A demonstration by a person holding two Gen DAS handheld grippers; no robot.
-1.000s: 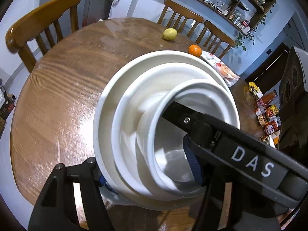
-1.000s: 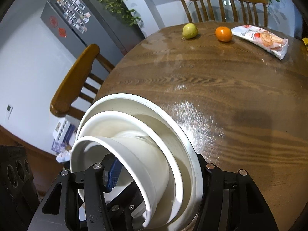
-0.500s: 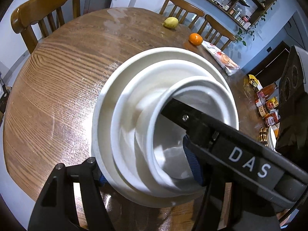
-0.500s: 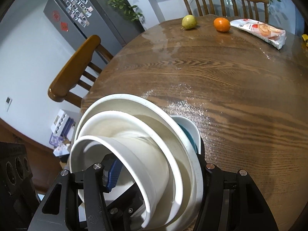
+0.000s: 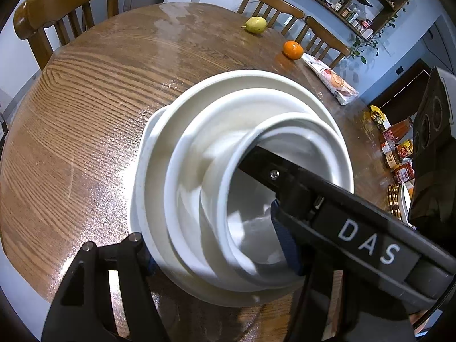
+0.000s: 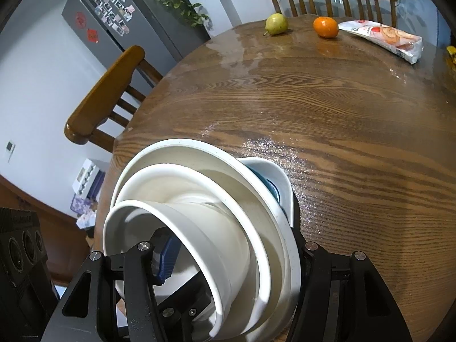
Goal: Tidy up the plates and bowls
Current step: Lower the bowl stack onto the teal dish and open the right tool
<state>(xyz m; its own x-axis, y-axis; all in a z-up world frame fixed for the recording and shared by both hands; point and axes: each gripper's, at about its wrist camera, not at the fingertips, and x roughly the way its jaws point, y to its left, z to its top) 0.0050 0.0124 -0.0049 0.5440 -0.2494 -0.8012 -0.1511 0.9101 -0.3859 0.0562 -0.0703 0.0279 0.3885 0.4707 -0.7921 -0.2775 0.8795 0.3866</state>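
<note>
The left claw point(image 5: 216, 259) is gripping the near rim of a nested stack of white ceramic bowls and plates point(image 5: 199, 171): one black finger is sitting outside the widest rim, the other, with a blue pad, is reaching inside the innermost bowl. The right claw point(image 6: 228, 270) is clamping the same stack point(image 6: 256, 228) from the opposite side, blue-padded finger inside, the other finger outside. From the left wrist view, the right claw's long black arm marked "DAS" is crossing the stack and hiding part of its inner bowl.

The stack is tilting over the near edge of the round brown wooden surface point(image 6: 342, 114). A pale bowl with a teal inside point(image 6: 273, 179) is peeking out beneath it; whether the stack is resting on it is unclear.

Well beyond, near the far edge, a green pear point(image 6: 276, 23), an orange point(image 6: 325, 27) and a white snack packet point(image 6: 384, 38) are lying. Wooden chairs point(image 6: 105, 97) are standing around.
</note>
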